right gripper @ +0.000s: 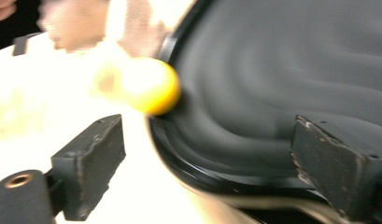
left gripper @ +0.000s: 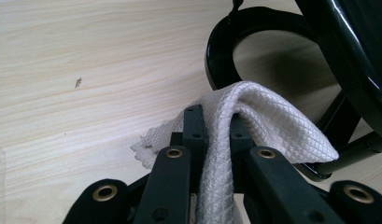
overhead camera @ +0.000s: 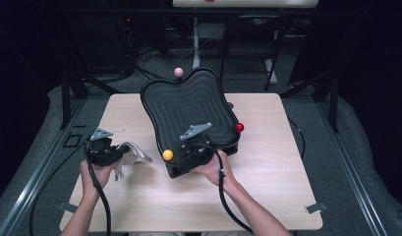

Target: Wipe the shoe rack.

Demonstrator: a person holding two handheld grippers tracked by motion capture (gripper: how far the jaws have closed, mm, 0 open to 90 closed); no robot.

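**Cloth clamped at left, tray rim between parted jaws at right**

Nearest the high view: two forearms rising from the bottom edge, cables trailing back along them.

At left, left gripper (overhead camera: 121,149) low over the counter (overhead camera: 139,196), jaws clenched on a pale waffle-weave cloth (overhead camera: 132,154). In the left gripper view, cloth (left gripper: 254,121) pinched between the jaws, draped over their tips and down toward the wood (left gripper: 86,70). Just beyond it, black frame legs (left gripper: 226,56) under the tray.

At centre, black tray (overhead camera: 188,103) with a rippled face, tilted on its frame, standing on the counter. Yellow ball (overhead camera: 167,155) at the tray's near-left corner, pink ball (overhead camera: 178,72) at the far edge, red ball (overhead camera: 239,127) at the right edge.

At right, right gripper (overhead camera: 201,150) at the tray's near edge, beside the yellow ball. In the right gripper view, much blurred, jaws released and standing wide, nothing pressed between the pads; tray rim (right gripper: 216,179) running between them, yellow ball (right gripper: 149,86) just above the left jaw, against the rim.
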